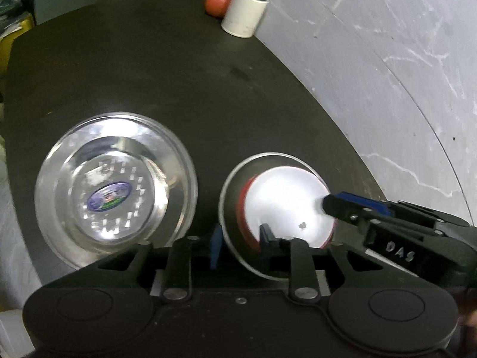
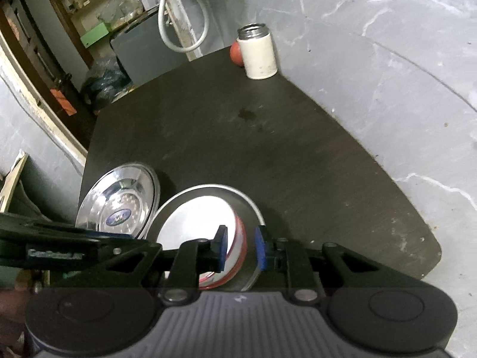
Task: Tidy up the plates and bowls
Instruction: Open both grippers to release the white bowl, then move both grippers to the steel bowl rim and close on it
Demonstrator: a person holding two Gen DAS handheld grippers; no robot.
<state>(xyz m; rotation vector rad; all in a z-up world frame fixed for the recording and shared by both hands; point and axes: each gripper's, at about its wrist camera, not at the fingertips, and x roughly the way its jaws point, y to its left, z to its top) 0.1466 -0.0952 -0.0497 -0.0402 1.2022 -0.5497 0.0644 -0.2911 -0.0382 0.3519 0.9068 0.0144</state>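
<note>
Lighting: dim overall, dark table (image 1: 184, 68) absorbing light; blown-out glare on the white bowl (image 1: 286, 205) and bright specular glints on the steel plate (image 1: 116, 191). Quality: slight motion blur on both dishes, strong fisheye curvature, black vignetted corners.

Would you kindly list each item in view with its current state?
Steel plate: upright, empty, flat on the table.
Red-rimmed bowl: nested in a steel dish.
Left gripper: astride the dish rim.
Right gripper: astride the bowl wall.
White flask: upright, uncapped.
Tomato: behind flask.
</note>
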